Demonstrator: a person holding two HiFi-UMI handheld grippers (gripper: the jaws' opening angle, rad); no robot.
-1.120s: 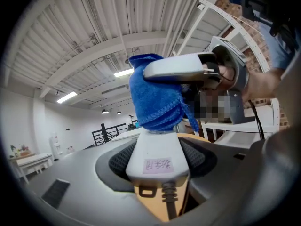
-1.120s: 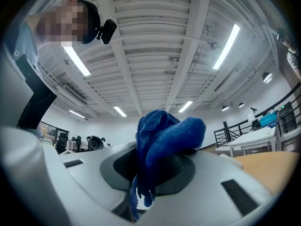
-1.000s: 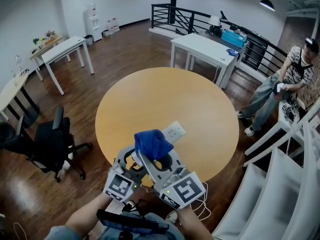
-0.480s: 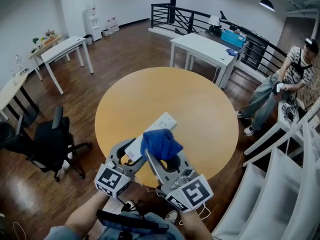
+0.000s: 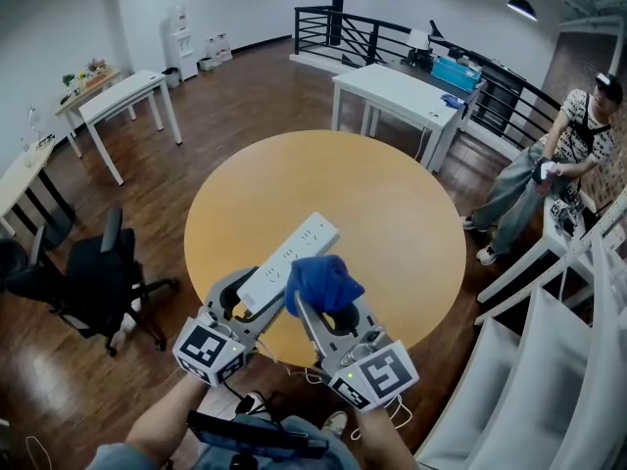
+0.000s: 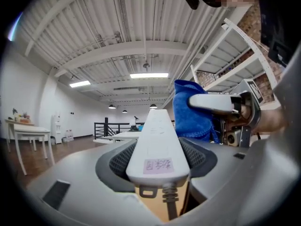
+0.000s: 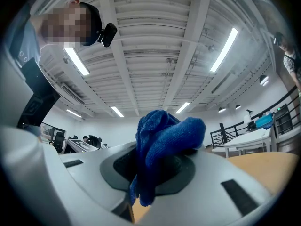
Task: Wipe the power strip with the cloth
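A long white power strip [image 5: 289, 258] is held above the round wooden table [image 5: 392, 213], tilted up and away to the right. My left gripper [image 5: 247, 300] is shut on its cable end; in the left gripper view the power strip [image 6: 157, 140] runs straight out between the jaws. My right gripper [image 5: 315, 297] is shut on a bunched blue cloth [image 5: 321, 282], which lies against the strip's right side near the middle. In the right gripper view the blue cloth [image 7: 162, 149] fills the gap between the jaws. The blue cloth [image 6: 193, 112] and the right gripper show beside the strip in the left gripper view.
A black office chair [image 5: 93, 272] stands left of the table. White desks [image 5: 397, 96] stand behind it, with a black railing [image 5: 392, 37] beyond. A seated person [image 5: 554, 164] is at the right. White stair rails [image 5: 558, 292] run along the lower right. A cable [image 5: 392, 404] hangs below the grippers.
The left gripper has swung the strip out leftward and lower, so more of its length shows. The cloth has slid along the strip toward its near half.
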